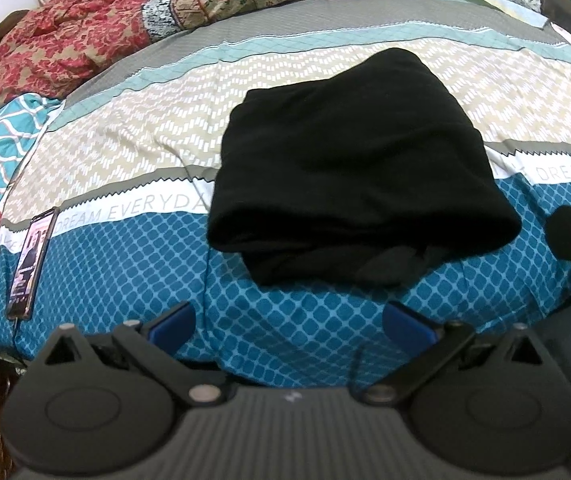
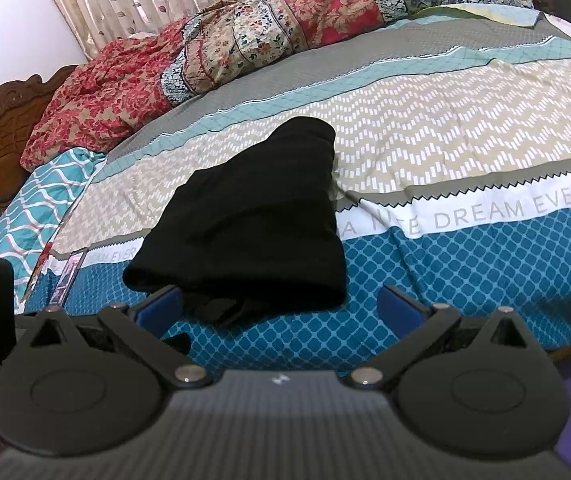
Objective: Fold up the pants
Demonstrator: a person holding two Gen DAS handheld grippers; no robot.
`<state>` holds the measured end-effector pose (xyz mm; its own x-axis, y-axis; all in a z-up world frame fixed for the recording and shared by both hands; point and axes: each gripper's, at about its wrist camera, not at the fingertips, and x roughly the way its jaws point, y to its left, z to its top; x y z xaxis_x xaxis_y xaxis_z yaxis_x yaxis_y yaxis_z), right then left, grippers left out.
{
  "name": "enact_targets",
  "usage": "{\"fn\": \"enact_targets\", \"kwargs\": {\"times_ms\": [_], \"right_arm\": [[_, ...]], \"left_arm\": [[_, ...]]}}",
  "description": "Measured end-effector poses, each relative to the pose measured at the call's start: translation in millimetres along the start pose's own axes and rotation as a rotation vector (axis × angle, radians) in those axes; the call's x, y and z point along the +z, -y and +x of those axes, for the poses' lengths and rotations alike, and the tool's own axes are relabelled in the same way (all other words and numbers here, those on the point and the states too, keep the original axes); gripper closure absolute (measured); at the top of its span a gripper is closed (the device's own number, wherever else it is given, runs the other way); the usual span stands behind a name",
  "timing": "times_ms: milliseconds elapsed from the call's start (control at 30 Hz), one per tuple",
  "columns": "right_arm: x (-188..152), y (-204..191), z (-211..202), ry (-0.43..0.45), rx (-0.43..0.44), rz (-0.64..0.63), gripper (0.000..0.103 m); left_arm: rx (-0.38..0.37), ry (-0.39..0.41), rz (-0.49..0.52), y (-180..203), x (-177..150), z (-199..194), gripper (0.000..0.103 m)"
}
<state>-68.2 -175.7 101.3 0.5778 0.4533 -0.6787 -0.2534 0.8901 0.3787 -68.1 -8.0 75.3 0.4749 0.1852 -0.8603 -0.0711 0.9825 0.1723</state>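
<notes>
Folded pants (image 1: 349,160) on bedsheet (image 1: 133,136), phone (image 1: 31,260) left, quilt (image 1: 85,40) behind

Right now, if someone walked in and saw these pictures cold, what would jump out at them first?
The black pants, folded into a compact bundle, sit in the middle of the bedsheet, dark against its teal, beige and white bands. Behind them, a rumpled red floral quilt is heaped along the far side of the bed. A phone lies near the bed's left edge, and both the left gripper and right gripper are open and empty.
</notes>
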Motion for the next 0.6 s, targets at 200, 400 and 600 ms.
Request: {"fn": "enact_targets", "kwargs": {"times_ms": [200, 400, 600], "right_arm": [[1.2, -2.5, -0.5, 0.005, 0.007, -0.018, 0.0], [1.2, -12.4, -4.3, 0.042, -0.008, -0.069, 0.0], [0.5, -21.9, -6.4, 0.085, -0.019, -0.12, 0.0]], "left_arm": [[0.029, 0.026, -0.027, -8.7, 1.3, -3.5, 0.0], [0.067, 0.063, -0.051, -18.2, 3.1, -7.2, 0.0], [0.096, 0.076, -0.075, -25.4, 3.7, -7.5, 0.0]]}}
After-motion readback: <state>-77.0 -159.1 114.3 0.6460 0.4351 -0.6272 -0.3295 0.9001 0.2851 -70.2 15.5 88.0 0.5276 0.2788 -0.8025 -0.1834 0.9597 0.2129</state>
